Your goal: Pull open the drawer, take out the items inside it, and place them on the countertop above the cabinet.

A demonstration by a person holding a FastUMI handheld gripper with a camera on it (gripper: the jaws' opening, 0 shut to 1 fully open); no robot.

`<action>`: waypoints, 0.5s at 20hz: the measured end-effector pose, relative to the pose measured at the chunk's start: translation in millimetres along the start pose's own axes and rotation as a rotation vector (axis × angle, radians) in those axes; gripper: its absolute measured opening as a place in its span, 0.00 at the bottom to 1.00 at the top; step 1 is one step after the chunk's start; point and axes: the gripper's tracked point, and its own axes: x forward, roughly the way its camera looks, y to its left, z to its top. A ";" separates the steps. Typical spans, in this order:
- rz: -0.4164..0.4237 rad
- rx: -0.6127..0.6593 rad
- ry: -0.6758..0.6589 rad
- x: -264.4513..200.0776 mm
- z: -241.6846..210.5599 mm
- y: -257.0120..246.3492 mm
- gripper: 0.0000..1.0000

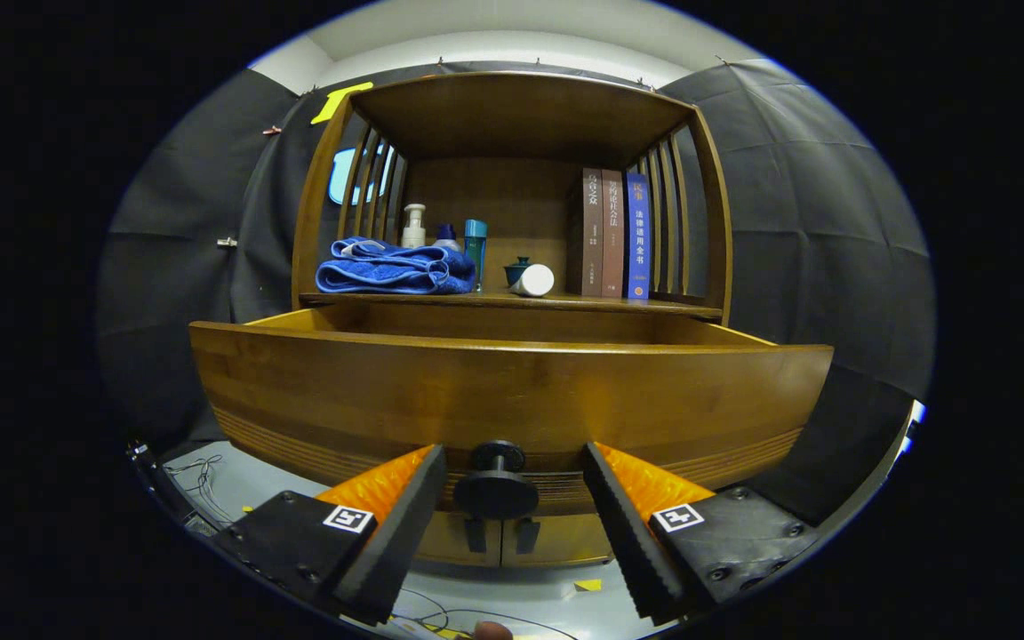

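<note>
Seen from the gripper view: one gripper [505, 498] with its two fingers [396, 524] spread apart, released, gripping nothing, one on each side of a single round dark knob [496, 484] without touching it. Knob fixed low on the front panel of one wooden drawer [512, 396], pulled well out of the cabinet [512, 116] toward the fingers; inside of the drawer hidden behind its front panel, contents impossible to tell. Just below the knob, two small dark pulls [501, 535] on the cabinet's lower doors. Above and behind the drawer, the countertop [699, 309] under an open wooden hutch with slatted sides. Toward the countertop's left edge, one folded blue towel [392, 267]; behind it three bottles: one white pump bottle [413, 226], one small bottle with a blue cap [446, 236], one tall teal bottle [476, 249]. Near the middle, one small dark green lidded jar [516, 269], with one white cylinder [533, 280] lying on its side just beside it. Toward the right edge, three books [614, 233] standing upright side by side, two brown and one blue. Loose cables [201, 476] on the grey floor [512, 596] below.
</note>
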 end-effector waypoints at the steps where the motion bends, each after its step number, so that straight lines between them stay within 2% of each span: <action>1: -0.001 -0.004 -0.002 0.9 1.7 1.0 0.98; 4: 0.002 -0.049 0.016 19.5 5.4 6.6 0.99; 10: 0.014 -0.014 0.034 62.3 13.3 9.3 0.99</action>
